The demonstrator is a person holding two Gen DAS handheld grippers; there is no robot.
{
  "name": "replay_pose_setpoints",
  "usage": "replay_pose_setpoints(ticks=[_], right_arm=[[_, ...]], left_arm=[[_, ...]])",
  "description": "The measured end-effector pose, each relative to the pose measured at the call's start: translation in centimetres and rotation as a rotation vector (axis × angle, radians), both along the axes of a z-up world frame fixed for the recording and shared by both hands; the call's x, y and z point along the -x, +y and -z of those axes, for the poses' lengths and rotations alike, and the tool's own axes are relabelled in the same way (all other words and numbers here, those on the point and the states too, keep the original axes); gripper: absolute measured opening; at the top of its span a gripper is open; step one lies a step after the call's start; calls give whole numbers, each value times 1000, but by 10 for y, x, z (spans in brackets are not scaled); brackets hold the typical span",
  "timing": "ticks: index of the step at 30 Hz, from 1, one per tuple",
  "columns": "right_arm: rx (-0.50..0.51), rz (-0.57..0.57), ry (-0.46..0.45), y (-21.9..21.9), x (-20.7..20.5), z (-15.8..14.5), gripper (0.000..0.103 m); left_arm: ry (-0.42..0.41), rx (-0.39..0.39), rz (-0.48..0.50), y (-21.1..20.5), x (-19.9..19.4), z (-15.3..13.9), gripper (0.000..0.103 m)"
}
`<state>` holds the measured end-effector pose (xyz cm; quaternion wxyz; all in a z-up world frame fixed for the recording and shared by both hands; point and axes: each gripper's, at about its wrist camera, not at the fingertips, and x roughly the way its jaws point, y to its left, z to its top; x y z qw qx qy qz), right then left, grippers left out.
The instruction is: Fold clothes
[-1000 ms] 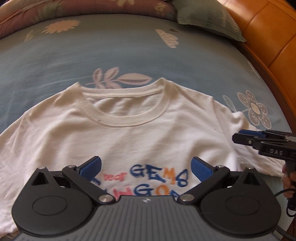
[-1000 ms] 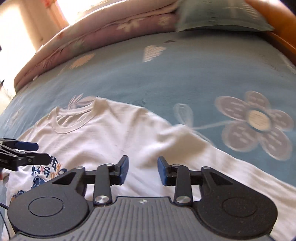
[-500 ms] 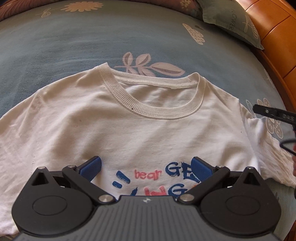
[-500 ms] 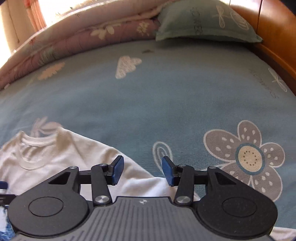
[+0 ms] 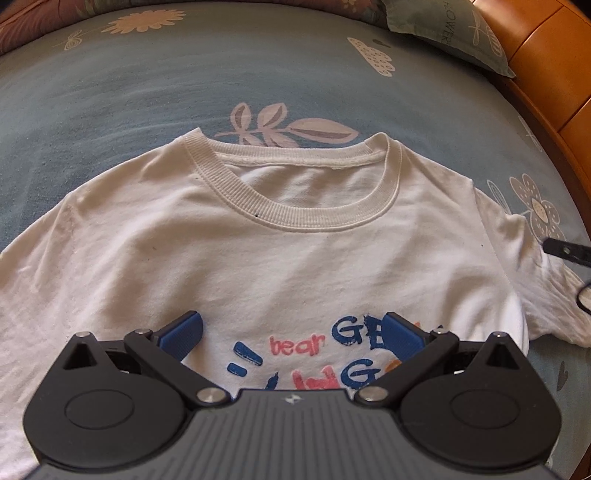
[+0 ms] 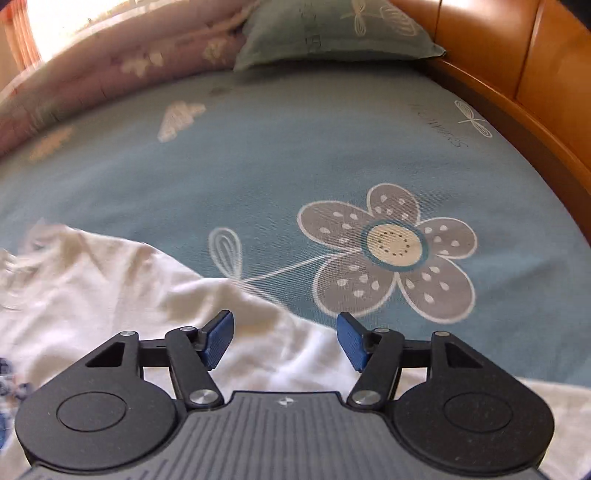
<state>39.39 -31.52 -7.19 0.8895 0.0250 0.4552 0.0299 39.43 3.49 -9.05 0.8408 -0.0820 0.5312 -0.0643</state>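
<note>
Now both hand-held grippers hover unclenched over the white T-shirt (image 5: 258,266), the right hand-held gripper (image 6: 284,338) opening wider, nothing grasped.

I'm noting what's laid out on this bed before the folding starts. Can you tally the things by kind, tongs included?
T-shirts: 1, white T-shirt lying flat, collar away from the camera
Pillows: 1, green pillow by the headboard
Quilts: 1, folded pink quilt beside the pillow
Tongs: 2, left tongs open; right tongs opening, nothing between them
Total: 5
</note>
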Motion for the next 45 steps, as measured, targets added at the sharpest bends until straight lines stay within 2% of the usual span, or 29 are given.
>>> replay_pose_setpoints(ticks=[1, 3, 5, 6, 8, 12, 15, 18, 22, 26, 30, 32, 36, 37, 39, 43, 45], right_arm=[[-5, -2, 1, -2, 8, -3, 72], [52, 2, 6, -5, 23, -5, 72], [97, 54, 3, -17, 38, -2, 76], [99, 101, 13, -26, 44, 3, 82], [88, 190, 40, -46, 57, 14, 84], [82, 224, 26, -82, 87, 19, 85], [59, 341, 23, -113, 96, 10, 85], [69, 465, -19, -147, 100, 6, 88], [84, 519, -17, -191, 95, 25, 89], [38, 485, -48, -220, 94, 27, 93], [38, 474, -37, -206, 95, 9, 93], [16, 402, -35, -188, 95, 4, 94], [98, 218, 25, -152, 96, 15, 94], [104, 225, 37, -154, 99, 17, 95], [106, 270, 55, -163, 106, 18, 103], [140, 346, 79, -172, 113, 11, 103], [115, 319, 57, -162, 110, 0, 103]], left_arm=[[-5, 3, -6, -1, 0, -2, 102], [-21, 7, -9, -5, 0, -6, 102], [-35, 4, 1, -11, 0, -9, 102], [-36, 2, 9, -14, 1, -11, 102], [-40, -2, 25, -21, 3, -14, 102], [-40, -18, 30, -34, 7, -19, 102], [-51, -18, 40, -46, 10, -26, 102], [-60, -22, 64, -62, 12, -32, 102], [-65, -27, 101, -80, 16, -33, 102], [-64, -31, 95, -87, 22, -33, 102], [-70, -28, 76, -89, 29, -39, 102], [-70, -27, 73, -90, 30, -40, 102], [-70, -24, 71, -90, 31, -40, 102], [-70, -26, 71, -89, 32, -40, 102], [-71, -37, 70, -86, 34, -40, 102], [-73, -55, 54, -78, 39, -39, 102], [-69, -48, 39, -73, 41, -39, 102]])
